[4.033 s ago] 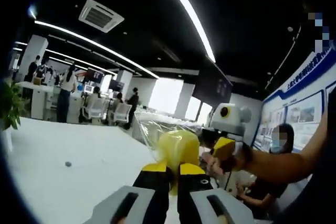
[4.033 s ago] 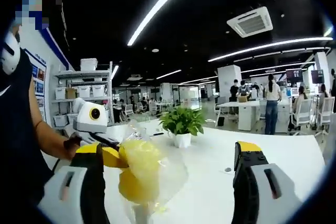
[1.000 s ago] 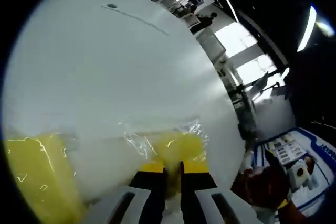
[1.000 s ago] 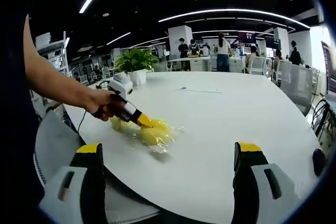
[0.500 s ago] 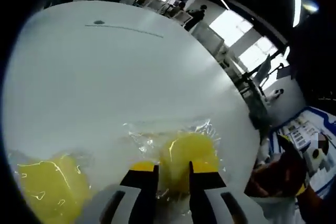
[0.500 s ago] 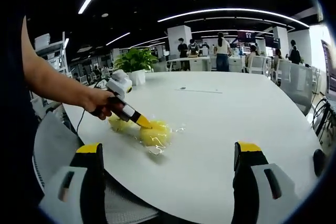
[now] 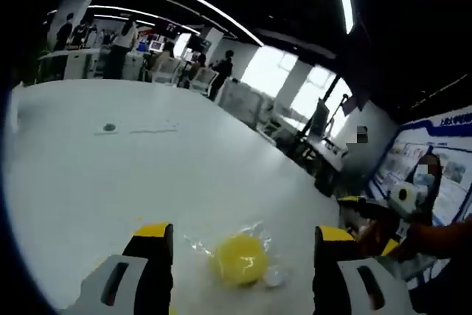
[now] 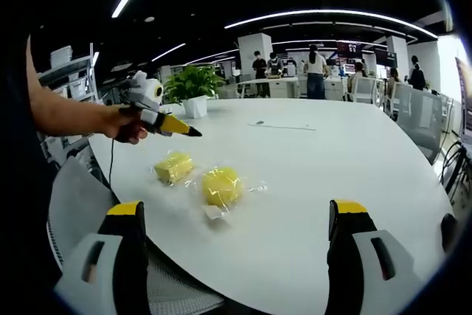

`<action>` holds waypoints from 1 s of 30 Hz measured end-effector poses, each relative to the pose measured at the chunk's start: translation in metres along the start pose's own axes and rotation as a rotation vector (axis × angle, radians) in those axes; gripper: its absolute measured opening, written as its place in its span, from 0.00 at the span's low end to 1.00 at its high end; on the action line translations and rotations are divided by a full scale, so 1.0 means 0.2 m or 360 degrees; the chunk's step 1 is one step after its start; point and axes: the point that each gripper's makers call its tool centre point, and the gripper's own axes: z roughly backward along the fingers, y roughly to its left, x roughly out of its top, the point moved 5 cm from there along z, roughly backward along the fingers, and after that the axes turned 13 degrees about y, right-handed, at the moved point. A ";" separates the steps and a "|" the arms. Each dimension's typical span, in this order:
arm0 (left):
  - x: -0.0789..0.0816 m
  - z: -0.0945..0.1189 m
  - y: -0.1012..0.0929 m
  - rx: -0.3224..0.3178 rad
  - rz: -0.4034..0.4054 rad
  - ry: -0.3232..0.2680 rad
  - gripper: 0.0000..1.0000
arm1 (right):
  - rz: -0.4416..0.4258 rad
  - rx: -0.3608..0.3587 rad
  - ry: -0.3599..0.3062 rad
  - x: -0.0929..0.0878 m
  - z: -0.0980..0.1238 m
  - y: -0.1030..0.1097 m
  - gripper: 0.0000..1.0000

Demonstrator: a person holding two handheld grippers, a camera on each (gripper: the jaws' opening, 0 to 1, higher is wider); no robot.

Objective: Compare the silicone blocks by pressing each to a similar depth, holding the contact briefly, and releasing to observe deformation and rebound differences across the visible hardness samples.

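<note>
Two yellow silicone blocks in clear wrap lie on the white table [image 8: 354, 160]: a squarish block [image 8: 175, 166] and a rounder block [image 8: 221, 184] to its right. In the left gripper view the rounder block [image 7: 240, 258] sits low between my jaws, untouched. My left gripper [image 7: 240, 230] is open and raised above the table. The right gripper view has that left gripper [image 8: 177, 127] in a hand, hovering above and behind the blocks. My right gripper [image 8: 236, 208] stands open near the table's edge, nothing between its jaws. It also shows in the left gripper view as the right gripper [image 7: 369, 212].
A potted plant [image 8: 193, 88] stands at the table's far left. A grey chair [image 8: 74, 197] sits at the near edge. A small dark spot [image 7: 109, 127] marks the tabletop. People and desks [image 8: 317, 71] fill the background, and a person's arm [image 8: 66, 119] reaches in from the left.
My left gripper has opened, let go of the rounder block and lifted off the table. That block now lies free beside the squarish one. The right gripper has stayed put.
</note>
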 end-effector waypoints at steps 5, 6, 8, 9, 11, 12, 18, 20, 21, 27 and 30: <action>-0.01 0.19 0.06 0.0142 -0.0165 -0.0008 0.98 | 0.0000 -0.0001 -0.0004 0.02 -0.02 -0.02 0.97; -0.02 0.22 0.07 0.0167 -0.0204 0.0000 1.00 | 0.0003 -0.0003 -0.0006 0.03 -0.02 -0.02 0.97; -0.04 0.29 0.09 0.0228 -0.0299 -0.0005 1.00 | 0.0012 -0.0008 -0.0016 0.05 -0.02 -0.03 0.97; -0.06 0.33 0.10 0.0235 -0.0295 -0.0019 1.00 | 0.0015 -0.0008 -0.0020 0.05 -0.02 -0.03 0.97; -0.09 0.39 0.12 0.0248 -0.0280 -0.0046 1.00 | 0.0023 -0.0009 -0.0024 0.06 -0.02 -0.03 0.97; -0.10 0.42 0.13 0.0273 -0.0270 -0.0077 1.00 | 0.0028 -0.0012 -0.0024 0.07 -0.02 -0.04 0.97; -0.21 0.65 0.18 0.0332 -0.0204 -0.0314 1.00 | 0.0046 -0.0019 -0.0014 0.06 -0.05 -0.03 0.97; -0.26 0.70 0.20 0.0387 -0.0183 -0.0316 1.00 | 0.0053 -0.0019 -0.0016 0.06 -0.05 -0.02 0.97; -0.28 0.71 0.20 0.0391 -0.0180 -0.0326 1.00 | 0.0054 -0.0019 -0.0017 0.06 -0.06 -0.02 0.97; -0.40 0.80 0.19 0.0467 -0.0238 -0.0259 1.00 | 0.0100 -0.0010 0.0012 0.03 -0.10 -0.01 0.97; -0.46 0.83 0.19 0.0492 -0.0212 -0.0244 1.00 | 0.0129 0.0005 -0.0003 0.02 -0.11 0.01 0.97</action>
